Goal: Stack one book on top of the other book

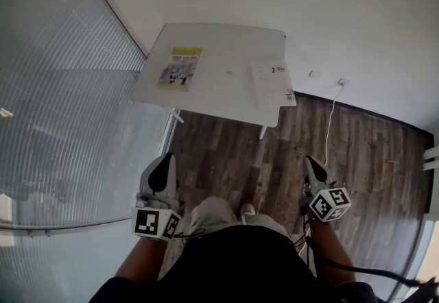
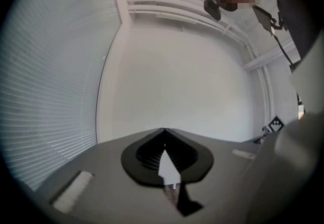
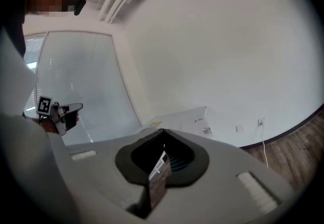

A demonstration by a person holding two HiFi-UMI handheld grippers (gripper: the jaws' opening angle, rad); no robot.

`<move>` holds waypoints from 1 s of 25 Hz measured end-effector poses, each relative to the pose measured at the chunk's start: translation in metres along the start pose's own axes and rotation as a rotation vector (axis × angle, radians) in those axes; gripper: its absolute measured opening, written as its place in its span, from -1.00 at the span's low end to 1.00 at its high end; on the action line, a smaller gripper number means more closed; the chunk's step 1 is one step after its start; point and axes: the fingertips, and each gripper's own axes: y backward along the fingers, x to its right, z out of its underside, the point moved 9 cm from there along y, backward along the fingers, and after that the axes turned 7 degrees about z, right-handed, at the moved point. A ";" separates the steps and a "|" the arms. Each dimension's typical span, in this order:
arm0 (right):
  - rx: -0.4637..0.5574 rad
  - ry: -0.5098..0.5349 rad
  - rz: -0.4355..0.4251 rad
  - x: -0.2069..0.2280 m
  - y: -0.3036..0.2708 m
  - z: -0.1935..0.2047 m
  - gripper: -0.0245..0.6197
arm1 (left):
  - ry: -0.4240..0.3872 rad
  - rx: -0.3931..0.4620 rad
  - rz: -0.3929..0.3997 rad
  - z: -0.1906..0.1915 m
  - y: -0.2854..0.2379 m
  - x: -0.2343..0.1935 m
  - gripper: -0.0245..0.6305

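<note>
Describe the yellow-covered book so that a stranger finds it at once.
Look at the white table beside the glass wall. Two books lie flat on it, apart; the yellow book is near the left edge. Its cover is partly yellow; the other book is white.

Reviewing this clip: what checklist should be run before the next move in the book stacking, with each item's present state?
1. Both books on the table: ok. The yellow book is at left, the white book at the right edge.
2. Books lying apart, unstacked: ok.
3. Left gripper empty: ok, jaws together.
4. Right gripper empty: ok, jaws together.
5. Grippers near the books: not ok, both are well short of the table.
6. White book fully supported at the edge: cannot tell.
</note>
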 end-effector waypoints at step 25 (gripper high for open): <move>0.025 -0.066 0.282 -0.018 -0.237 -0.090 -0.91 | 0.055 -0.098 0.406 0.000 -0.329 -0.186 -0.91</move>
